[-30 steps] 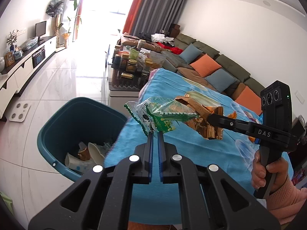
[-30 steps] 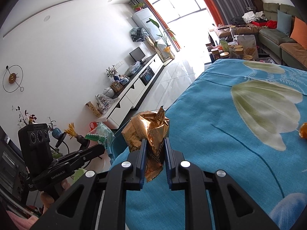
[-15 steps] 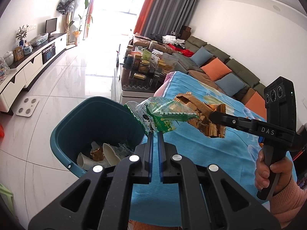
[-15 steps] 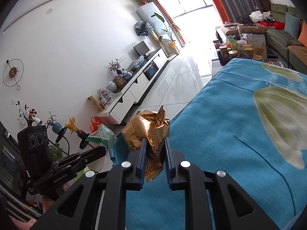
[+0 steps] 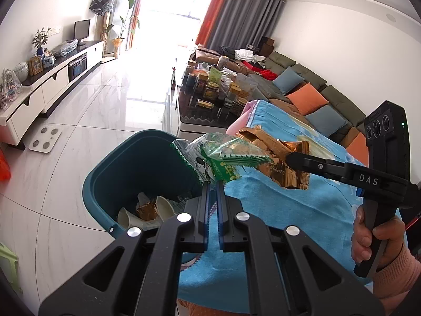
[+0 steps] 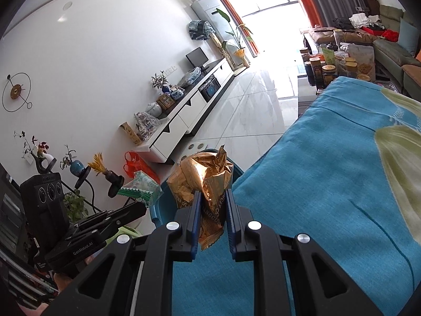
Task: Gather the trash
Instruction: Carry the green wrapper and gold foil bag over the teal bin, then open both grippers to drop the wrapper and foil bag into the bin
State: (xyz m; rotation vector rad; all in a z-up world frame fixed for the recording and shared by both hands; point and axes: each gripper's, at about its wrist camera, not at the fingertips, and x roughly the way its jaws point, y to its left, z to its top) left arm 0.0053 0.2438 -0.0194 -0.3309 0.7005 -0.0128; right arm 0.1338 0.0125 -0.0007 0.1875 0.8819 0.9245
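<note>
Teal bin [image 5: 110, 184] just beyond left gripper [image 5: 213, 184]'s pinched green wrapper [image 5: 223, 158]

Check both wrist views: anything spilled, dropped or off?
Nothing stands out. Left gripper pinches the green wrapper, right gripper the gold wrapper, both near the teal bin.
</note>
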